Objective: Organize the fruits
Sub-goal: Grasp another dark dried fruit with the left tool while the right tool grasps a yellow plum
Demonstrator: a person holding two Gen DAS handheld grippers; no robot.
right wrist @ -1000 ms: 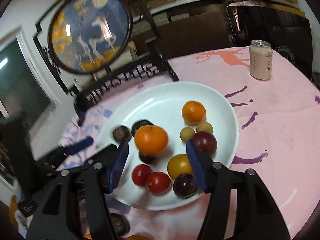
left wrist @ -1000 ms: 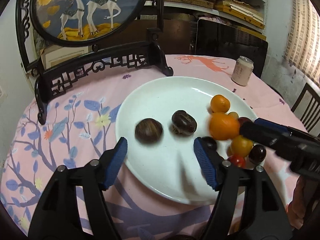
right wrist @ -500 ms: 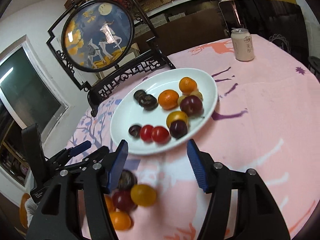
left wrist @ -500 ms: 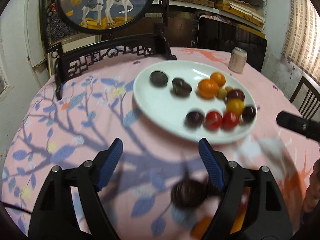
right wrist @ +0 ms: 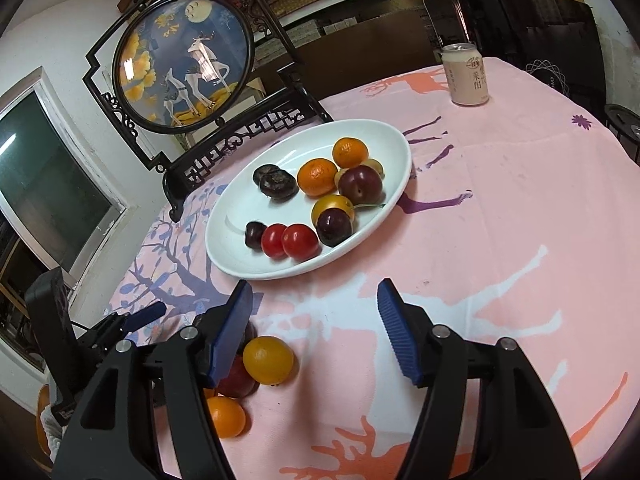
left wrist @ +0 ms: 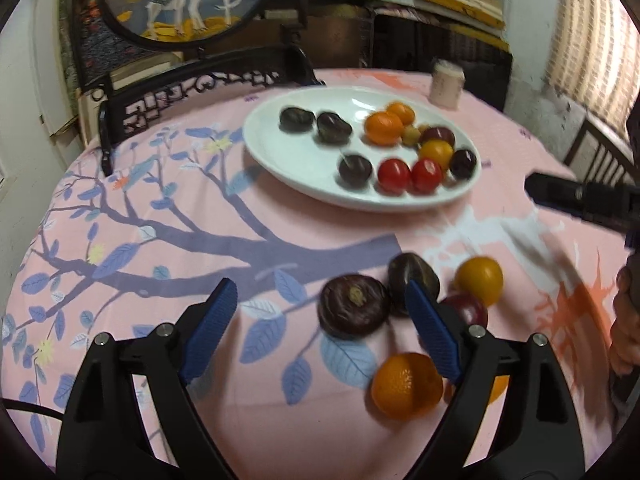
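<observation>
A white plate (left wrist: 304, 184) (right wrist: 392, 184) on the pink tablecloth holds several fruits: dark chestnuts, oranges, plums, red tomatoes. Loose fruits lie on the cloth near me: a dark chestnut (left wrist: 354, 306), a second dark one (left wrist: 412, 276), a yellow fruit (left wrist: 479, 280) (right wrist: 267, 359), a red plum (right wrist: 236, 380) and an orange (left wrist: 406, 386) (right wrist: 225, 416). My left gripper (left wrist: 320, 332) is open and empty, with the chestnut between its fingers' line. My right gripper (right wrist: 316, 334) is open and empty, just right of the loose fruits.
A black carved stand with a round deer picture (right wrist: 188, 64) stands behind the plate. A drink can (right wrist: 466, 74) stands at the far right of the table. The right gripper's finger (left wrist: 576, 196) shows at the right of the left wrist view.
Both grippers have pulled back from the plate toward the near table edge. The loose fruits on the cloth have come into view close to both grippers. Both stay open.
</observation>
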